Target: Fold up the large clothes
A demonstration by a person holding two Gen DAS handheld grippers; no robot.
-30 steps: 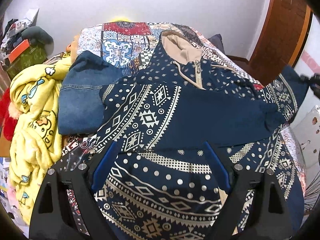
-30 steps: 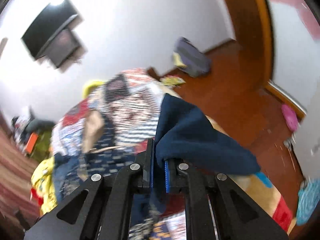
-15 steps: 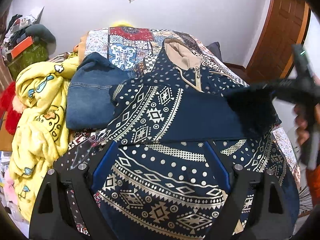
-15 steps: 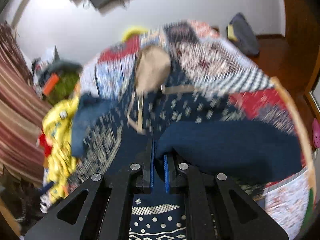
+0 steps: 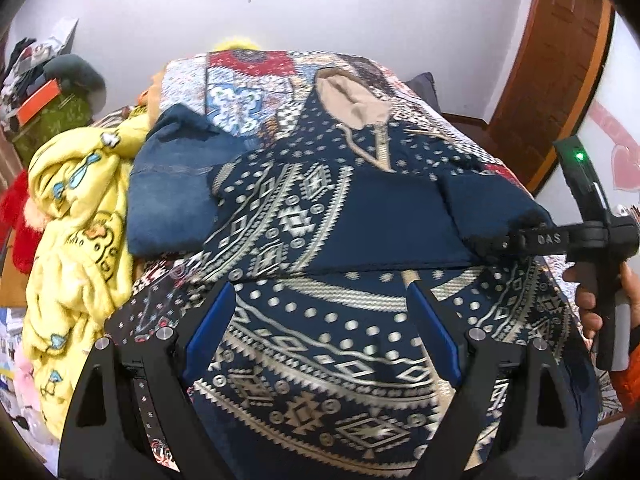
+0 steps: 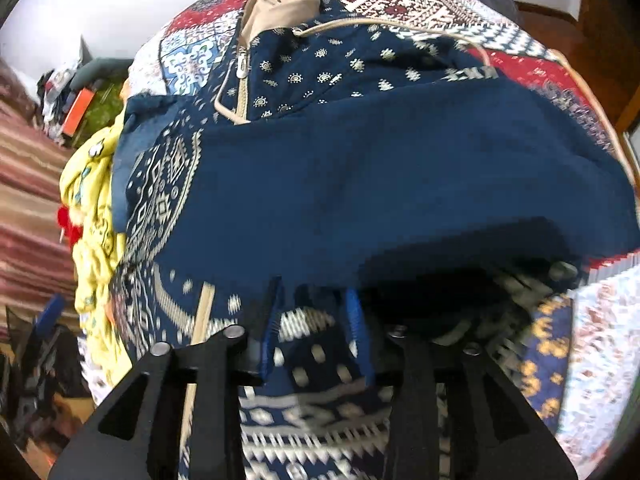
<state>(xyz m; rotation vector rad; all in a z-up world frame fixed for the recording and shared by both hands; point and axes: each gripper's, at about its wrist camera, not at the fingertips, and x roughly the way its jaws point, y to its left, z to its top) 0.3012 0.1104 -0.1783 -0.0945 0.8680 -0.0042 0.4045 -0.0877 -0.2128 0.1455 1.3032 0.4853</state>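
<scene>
A navy hooded jacket (image 5: pixel 320 320) with cream geometric print and a beige hood lining (image 5: pixel 352 100) lies spread on the bed; it also shows in the right wrist view (image 6: pixel 360 184). Both sleeves lie folded across its chest. My left gripper (image 5: pixel 320 324) is open and empty above the jacket's lower part. My right gripper (image 6: pixel 314 320) has its jaws apart at the edge of the right sleeve (image 6: pixel 400 200), which drapes over the fingers. In the left wrist view the right gripper (image 5: pixel 492 242) touches that sleeve's cuff (image 5: pixel 488 204).
A folded pair of jeans (image 5: pixel 172 192) lies left of the jacket on the patchwork bedspread (image 5: pixel 248 76). A yellow fleece garment (image 5: pixel 76 220) hangs at the bed's left edge. A wooden door (image 5: pixel 556 68) stands at the right. Clutter sits at the far left.
My right gripper carried the right sleeve from beside the bed over onto the jacket's chest, laid it down and opened its jaws. My left gripper stayed open above the hem.
</scene>
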